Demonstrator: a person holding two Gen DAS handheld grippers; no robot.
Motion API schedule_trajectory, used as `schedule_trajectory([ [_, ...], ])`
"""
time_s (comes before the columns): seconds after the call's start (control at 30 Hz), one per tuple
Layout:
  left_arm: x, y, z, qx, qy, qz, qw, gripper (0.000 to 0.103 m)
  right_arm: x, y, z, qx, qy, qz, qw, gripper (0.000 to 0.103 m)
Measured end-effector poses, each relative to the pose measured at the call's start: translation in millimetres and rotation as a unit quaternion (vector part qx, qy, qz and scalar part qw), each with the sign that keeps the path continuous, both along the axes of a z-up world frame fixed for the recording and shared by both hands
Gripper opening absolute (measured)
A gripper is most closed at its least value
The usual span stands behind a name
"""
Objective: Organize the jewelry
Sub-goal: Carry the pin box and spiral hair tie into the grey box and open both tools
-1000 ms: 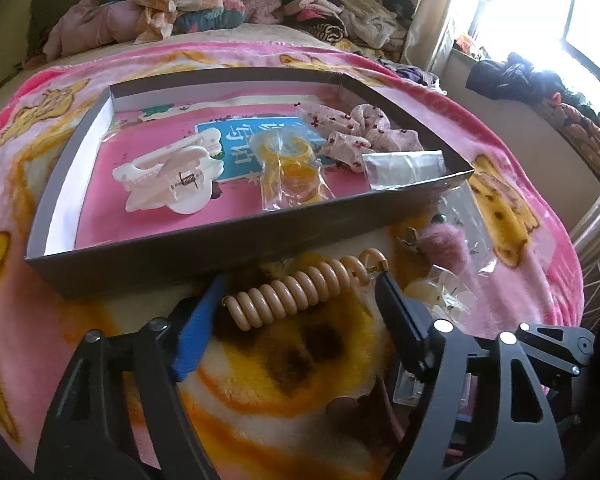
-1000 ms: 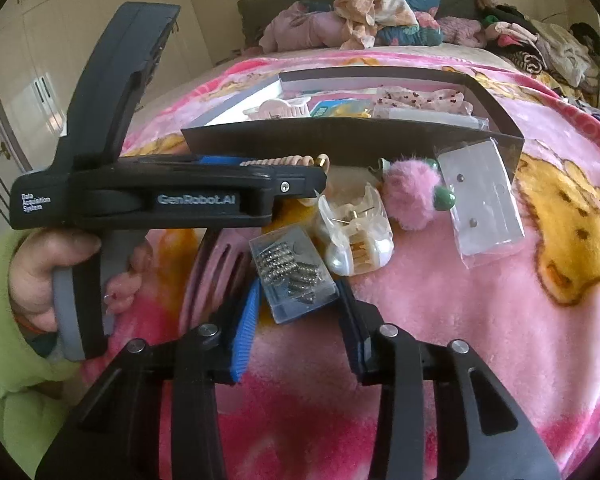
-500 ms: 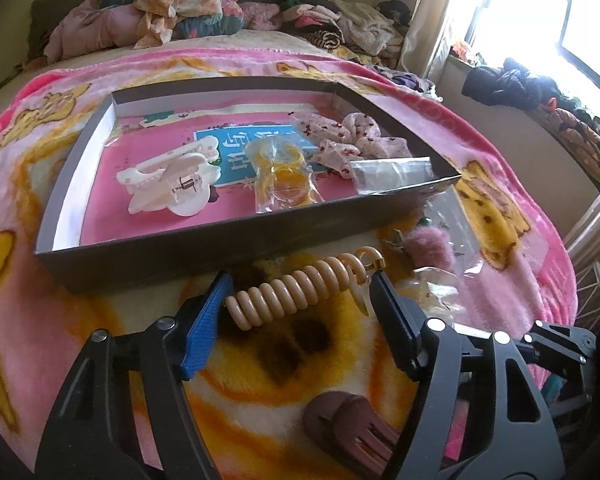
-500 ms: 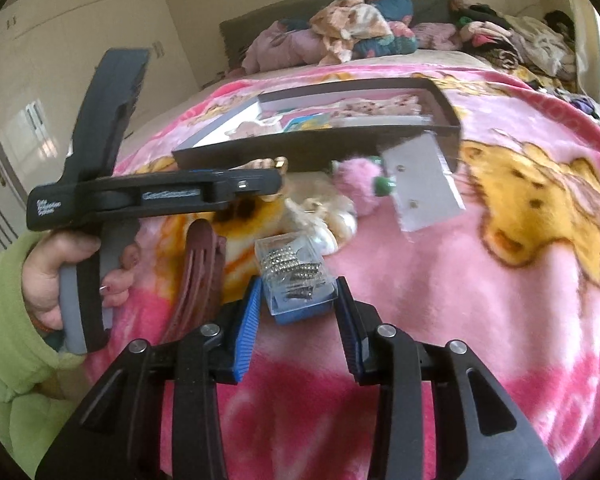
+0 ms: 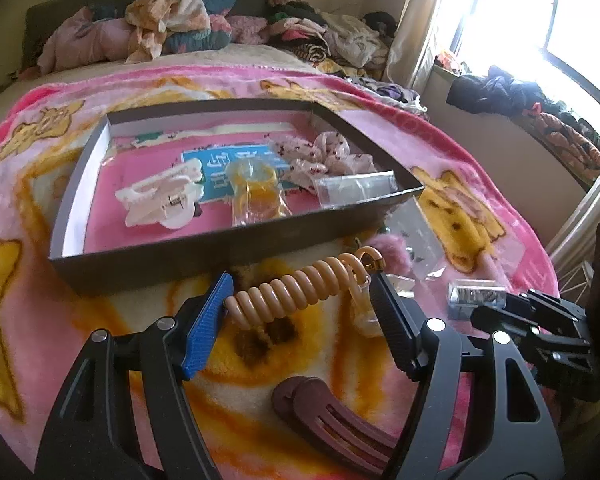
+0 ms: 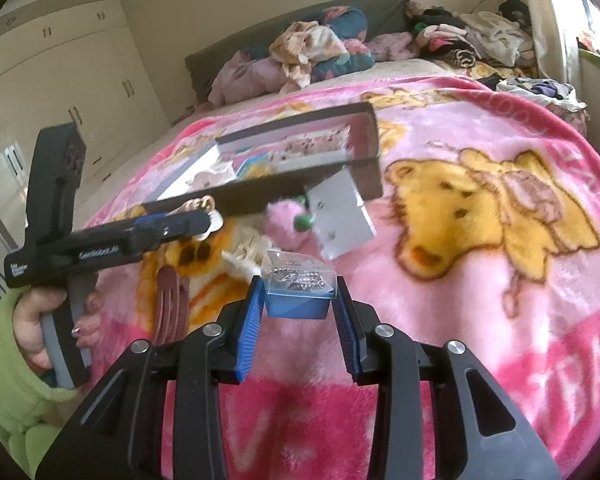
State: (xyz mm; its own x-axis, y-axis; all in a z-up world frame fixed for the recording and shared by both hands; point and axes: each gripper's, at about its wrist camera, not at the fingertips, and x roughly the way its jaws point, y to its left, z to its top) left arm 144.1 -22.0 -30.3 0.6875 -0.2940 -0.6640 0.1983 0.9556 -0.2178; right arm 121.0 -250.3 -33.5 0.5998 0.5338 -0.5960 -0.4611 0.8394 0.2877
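My left gripper is shut on a peach spiral hair tie, which spans from the blue pad to the other finger just above the pink blanket. The dark open tray lies right behind it. My right gripper is shut on a small clear box with a blue base that holds metal pieces, raised off the blanket. From the left wrist view, that small box hangs at the right. The right wrist view shows the left gripper held by a hand in a green sleeve.
The tray holds a white claw clip, bagged yellow bangles, a floral scrunchie and a clear bag. On the blanket lie a brown hair clip, a pink pompom and an earring card. Clothes pile up at the headboard.
The right gripper has lifted the small clear box off the blanket and carried it to the right. The left gripper has risen a little with the spiral hair tie between its fingers.
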Motion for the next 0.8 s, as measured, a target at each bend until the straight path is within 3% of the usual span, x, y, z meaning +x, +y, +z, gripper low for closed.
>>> schedule_trajectory([
  [0.8,30.4,27.1,16.7,-0.019,-0.021,0.030,0.9991,0.061,54.0,25.5,40.8,-0.015,-0.032,-0.003,0.999,0.033],
])
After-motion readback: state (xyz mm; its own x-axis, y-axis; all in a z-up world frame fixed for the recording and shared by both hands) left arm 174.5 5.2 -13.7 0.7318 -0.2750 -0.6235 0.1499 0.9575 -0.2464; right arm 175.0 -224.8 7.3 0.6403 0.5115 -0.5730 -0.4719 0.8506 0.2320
